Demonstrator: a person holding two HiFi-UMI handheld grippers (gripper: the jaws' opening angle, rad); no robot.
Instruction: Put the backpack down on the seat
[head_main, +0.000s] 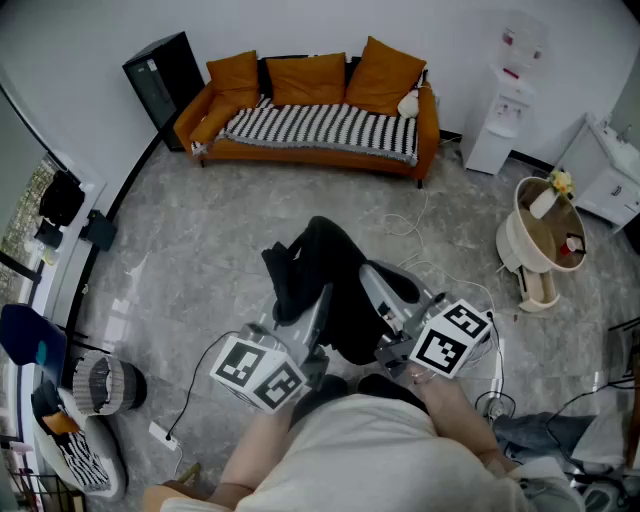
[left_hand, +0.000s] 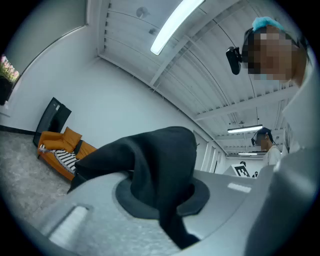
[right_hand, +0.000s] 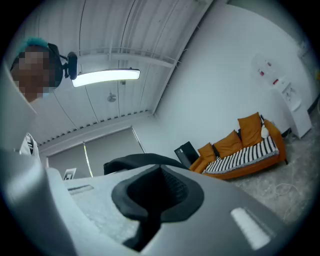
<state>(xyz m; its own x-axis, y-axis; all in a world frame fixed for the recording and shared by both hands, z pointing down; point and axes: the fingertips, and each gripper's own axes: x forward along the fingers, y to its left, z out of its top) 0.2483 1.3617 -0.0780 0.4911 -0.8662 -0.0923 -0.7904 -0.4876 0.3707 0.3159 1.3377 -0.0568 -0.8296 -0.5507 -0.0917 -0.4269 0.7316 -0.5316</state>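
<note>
The black backpack (head_main: 325, 285) is off the ground, held up in front of the person above the grey floor (head_main: 190, 260), about mid-room. It does not touch the floor, and it is well apart from the orange sofa (head_main: 200, 115) at the far wall. It is not on the seat.

Both tools grip it from the person's side. The left hand-held gripper (head_main: 316, 306) reaches up into the backpack's left flank. In the left gripper view its jaws are clenched on a thick fold of the dark fabric (left_hand: 157, 165), which bulges up out of the closed pads and trails down between them.

The right hand-held gripper (head_main: 378, 290) comes in from the right and meets the backpack's right side. In the right gripper view its jaws are likewise pressed together on a pinch of the black material (right_hand: 150, 192), with more of the bag showing as a dark hump just beyond. The two marker cubes sit low, near the person's body, and the bag lies between and beyond them.

Further out, the sofa's seat is covered by a black-and-white striped blanket (head_main: 320, 125), and three orange cushions (head_main: 308, 78) lean on the backrest. A black box (head_main: 163, 75) stands just beside the sofa's left end.
</note>
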